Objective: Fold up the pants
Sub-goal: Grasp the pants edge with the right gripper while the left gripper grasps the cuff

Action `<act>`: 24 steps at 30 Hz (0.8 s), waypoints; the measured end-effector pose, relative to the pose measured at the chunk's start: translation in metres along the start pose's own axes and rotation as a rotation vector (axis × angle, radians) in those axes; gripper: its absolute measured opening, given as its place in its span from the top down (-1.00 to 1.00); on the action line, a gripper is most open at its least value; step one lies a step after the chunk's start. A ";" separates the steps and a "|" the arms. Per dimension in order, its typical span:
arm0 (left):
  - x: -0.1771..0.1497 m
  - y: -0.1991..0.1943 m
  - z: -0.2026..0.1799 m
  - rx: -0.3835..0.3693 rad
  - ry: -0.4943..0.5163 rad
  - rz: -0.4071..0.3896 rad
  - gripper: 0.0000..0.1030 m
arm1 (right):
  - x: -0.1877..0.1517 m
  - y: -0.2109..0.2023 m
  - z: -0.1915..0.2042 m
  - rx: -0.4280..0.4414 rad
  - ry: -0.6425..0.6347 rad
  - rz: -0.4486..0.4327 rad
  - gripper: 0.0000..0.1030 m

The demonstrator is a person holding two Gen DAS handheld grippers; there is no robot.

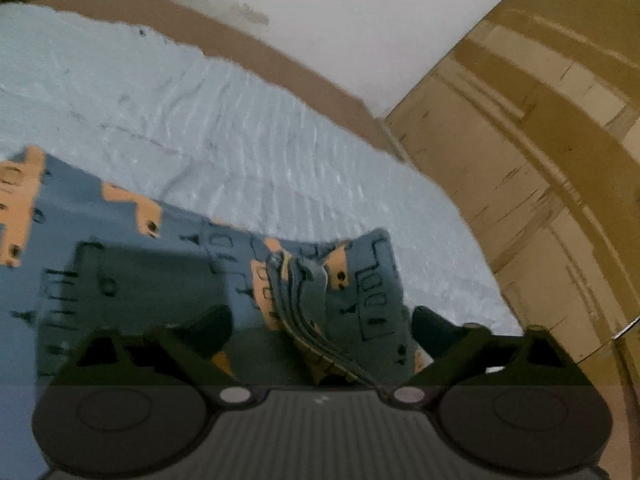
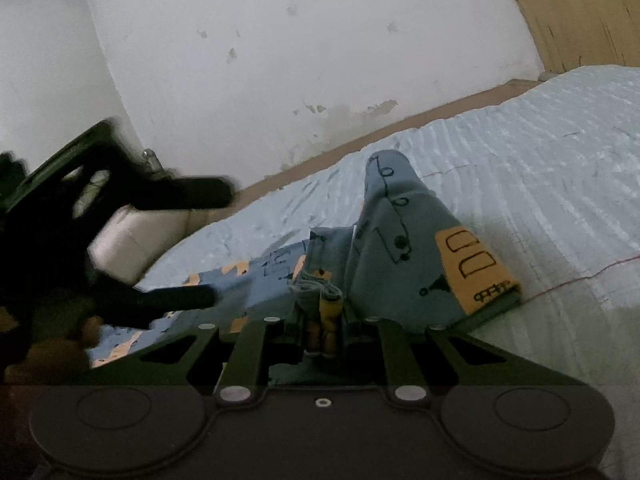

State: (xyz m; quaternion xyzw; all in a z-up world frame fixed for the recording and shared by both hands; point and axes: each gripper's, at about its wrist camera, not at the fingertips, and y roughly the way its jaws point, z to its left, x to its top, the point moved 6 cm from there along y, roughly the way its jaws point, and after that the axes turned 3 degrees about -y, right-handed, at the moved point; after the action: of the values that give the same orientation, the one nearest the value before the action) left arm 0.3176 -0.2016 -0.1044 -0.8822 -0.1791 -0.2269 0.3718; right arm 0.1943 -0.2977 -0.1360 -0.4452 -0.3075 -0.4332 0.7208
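Blue-grey pants (image 1: 168, 280) printed with orange patches and black line drawings lie on a pale blue, ribbed bed cover (image 1: 248, 152). In the left wrist view, the left gripper (image 1: 320, 328) stands wide open just above the fabric, one black finger on either side of a bunched, layered edge of the pants, its pads not pressing on it. In the right wrist view, the right gripper (image 2: 323, 320) is nearly closed, pinching a thick gathered fold of the pants between its fingers; from the pinch the cloth rises into a peaked flap, with an orange patch (image 2: 472, 268) hanging to the right. The left gripper (image 2: 200, 248) shows at the left of that view, blurred, fingers spread. A scuffed white wall (image 2: 300, 60) stands behind the bed, and cardboard boxes (image 1: 540, 160) stand beside it.
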 end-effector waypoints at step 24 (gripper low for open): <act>-0.007 0.029 0.011 0.106 -0.038 0.015 0.81 | -0.005 -0.001 -0.002 0.034 0.004 -0.025 0.67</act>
State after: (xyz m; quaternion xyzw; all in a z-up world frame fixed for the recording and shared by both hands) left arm 0.3293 -0.2139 -0.1317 -0.8666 -0.1915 -0.1974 0.4162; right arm 0.1910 -0.2984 -0.1411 -0.4281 -0.3189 -0.4378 0.7235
